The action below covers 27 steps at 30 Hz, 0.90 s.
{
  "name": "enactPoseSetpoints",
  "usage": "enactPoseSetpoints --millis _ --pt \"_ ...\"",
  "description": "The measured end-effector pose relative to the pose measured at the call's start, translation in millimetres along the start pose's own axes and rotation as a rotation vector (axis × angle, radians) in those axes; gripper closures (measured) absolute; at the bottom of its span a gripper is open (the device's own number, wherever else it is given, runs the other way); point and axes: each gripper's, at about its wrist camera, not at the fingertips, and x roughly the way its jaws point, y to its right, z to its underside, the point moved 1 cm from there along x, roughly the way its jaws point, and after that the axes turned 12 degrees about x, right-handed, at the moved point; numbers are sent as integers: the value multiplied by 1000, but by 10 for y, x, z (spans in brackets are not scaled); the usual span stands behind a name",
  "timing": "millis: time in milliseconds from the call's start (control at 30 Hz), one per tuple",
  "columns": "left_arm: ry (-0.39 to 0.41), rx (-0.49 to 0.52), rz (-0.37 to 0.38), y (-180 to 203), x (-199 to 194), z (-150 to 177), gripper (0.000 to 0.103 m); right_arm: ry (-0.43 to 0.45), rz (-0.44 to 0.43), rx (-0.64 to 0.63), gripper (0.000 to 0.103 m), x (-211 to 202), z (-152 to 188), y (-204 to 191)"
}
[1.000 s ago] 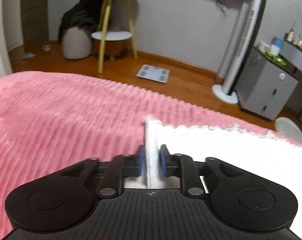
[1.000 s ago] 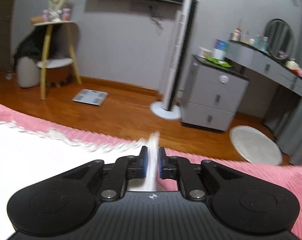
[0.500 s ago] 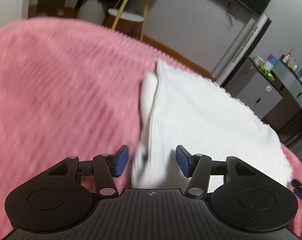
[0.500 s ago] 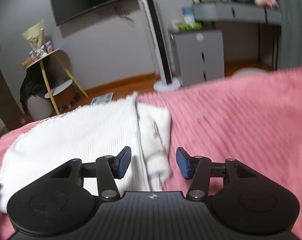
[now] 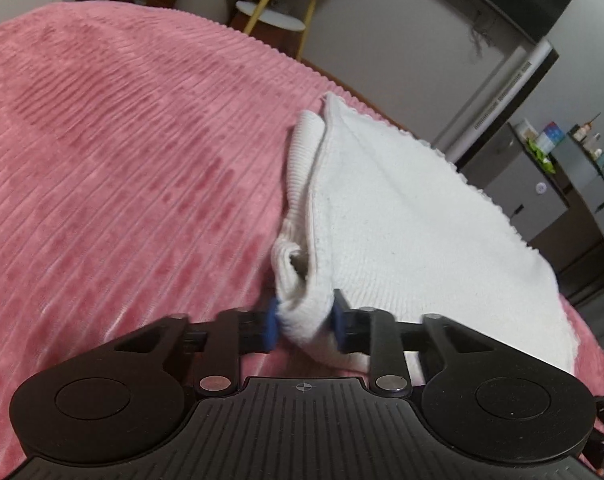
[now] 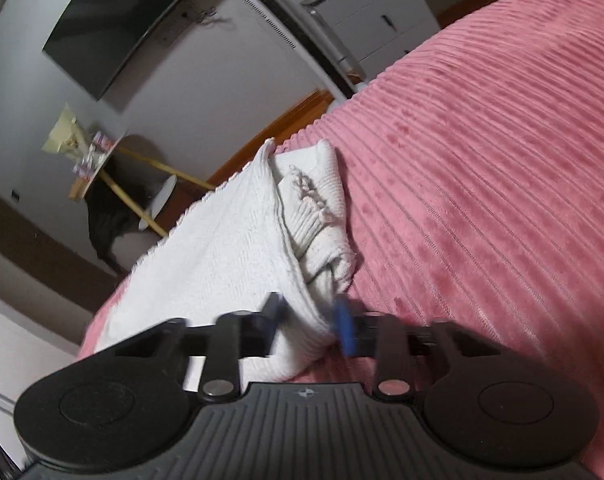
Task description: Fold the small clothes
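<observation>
The white knit garment point(image 5: 402, 216) lies folded on the pink bed point(image 5: 121, 160); both grippers point(image 5: 305, 322) point(image 6: 309, 320), jaws just closed, pinch its bunched near corners.

A white knitted garment point(image 5: 402, 224) lies folded on the pink bed, ribbed cuffs point(image 6: 322, 216) bunched at both side edges.

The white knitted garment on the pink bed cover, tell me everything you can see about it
The white garment is a small ribbed knit piece with a scalloped far hem, lying folded on the pink ridged bed cover. A thicker ribbed layer bunches out along each side edge. Its jaws having just been closing, the left gripper pinches one near corner between blue pads, and the right gripper likewise pinches the other.
</observation>
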Motion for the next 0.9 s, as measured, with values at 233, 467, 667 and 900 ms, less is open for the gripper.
enactPoseSetpoints --millis 233,467,667,900 --pt "9 56 -48 104 38 24 79 -23 -5 -27 69 47 29 -7" --pt "17 85 -80 161 14 14 83 -1 1 -81 85 53 48 -93" --pt "57 104 -107 184 -106 -38 86 143 62 -260 92 -99 146 -320" --pt "20 131 -164 125 -45 -9 82 236 179 -429 93 -117 215 -460"
